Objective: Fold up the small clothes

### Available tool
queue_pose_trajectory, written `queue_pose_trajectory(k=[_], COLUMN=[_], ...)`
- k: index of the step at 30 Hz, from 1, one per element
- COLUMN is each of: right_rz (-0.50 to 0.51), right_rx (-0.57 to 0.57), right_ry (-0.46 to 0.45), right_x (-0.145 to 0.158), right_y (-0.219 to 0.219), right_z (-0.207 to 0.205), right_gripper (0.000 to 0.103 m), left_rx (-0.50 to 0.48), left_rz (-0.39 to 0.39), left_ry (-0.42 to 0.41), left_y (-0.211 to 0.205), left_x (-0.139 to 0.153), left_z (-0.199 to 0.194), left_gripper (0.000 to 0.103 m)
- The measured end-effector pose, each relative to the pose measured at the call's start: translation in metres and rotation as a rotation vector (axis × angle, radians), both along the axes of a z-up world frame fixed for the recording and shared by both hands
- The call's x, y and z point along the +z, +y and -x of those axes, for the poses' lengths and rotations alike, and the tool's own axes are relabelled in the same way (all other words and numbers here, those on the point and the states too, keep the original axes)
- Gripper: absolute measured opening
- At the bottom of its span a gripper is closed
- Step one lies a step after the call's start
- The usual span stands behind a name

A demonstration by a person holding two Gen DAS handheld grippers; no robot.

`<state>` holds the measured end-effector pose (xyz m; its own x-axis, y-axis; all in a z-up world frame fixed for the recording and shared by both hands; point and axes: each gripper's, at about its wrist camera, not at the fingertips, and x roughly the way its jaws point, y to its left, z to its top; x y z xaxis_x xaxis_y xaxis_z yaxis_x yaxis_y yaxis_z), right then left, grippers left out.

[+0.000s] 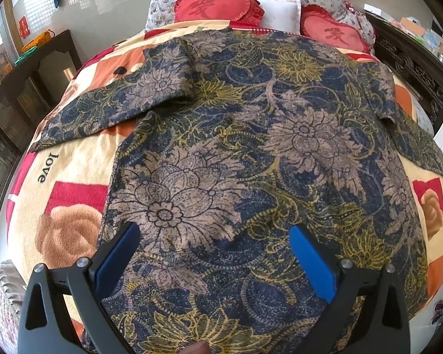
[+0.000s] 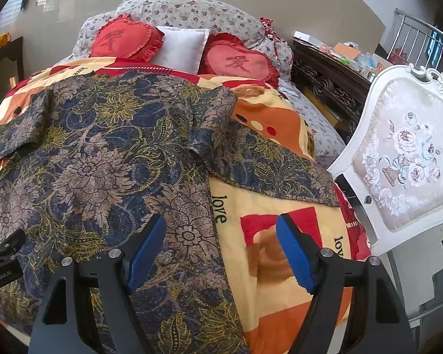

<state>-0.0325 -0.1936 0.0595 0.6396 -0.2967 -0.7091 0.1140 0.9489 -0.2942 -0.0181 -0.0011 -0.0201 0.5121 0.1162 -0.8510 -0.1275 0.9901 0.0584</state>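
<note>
Left gripper [image 1: 214, 236], blue-padded jaws spread apart, hovers above the lower body of the dark blue, tan and yellow floral short-sleeved shirt [image 1: 251, 147] spread flat on the fleece rose-print blanket [image 1: 73, 162]. Right gripper [image 2: 220, 236], likewise gaping, straddles the shirt's [image 2: 103, 162] right side edge, one pad over cloth, the other over blanket [image 2: 265, 206].

A floral shirt [image 2: 103, 153] spread flat covers most of the bed's blanket [image 2: 268, 206], leaving open strips of blanket along the left edge and the right edge, where the open right gripper [image 2: 220, 250] straddles the shirt's side hem. At the head edge, two red heart cushions [image 2: 124, 39] and a white pillow [image 2: 183, 47] block the way. A white upholstered chair [image 2: 404, 159] stands hard against the bed's right edge.
</note>
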Motion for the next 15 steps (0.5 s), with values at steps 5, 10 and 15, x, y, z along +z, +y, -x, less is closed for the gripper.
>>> queue_pose_trajectory(k=[5,10,15], right_rz=[0.019,0.047,0.027], right_rx=[-0.012,-0.019,-0.012], right_ry=[0.001,0.005,0.010], right_x=[-0.0027,-0.0057,-0.0081], right_y=[-0.0024,-0.0049,-0.0060], right_z=[0.0018,0.0023,-0.0005], right_gripper=[0.051,0.051,0.051], left_rx=[-0.004,-0.008,-0.006], left_rz=[0.002,0.003,0.031], left_ry=[0.002,0.001,-0.001], left_y=[-0.0019,-0.0038,0.0011], left_x=[-0.0003,-0.0002,-0.0007], left_z=[-0.0005,-0.0010,-0.0022], left_gripper=[0.103,0.103,0.103])
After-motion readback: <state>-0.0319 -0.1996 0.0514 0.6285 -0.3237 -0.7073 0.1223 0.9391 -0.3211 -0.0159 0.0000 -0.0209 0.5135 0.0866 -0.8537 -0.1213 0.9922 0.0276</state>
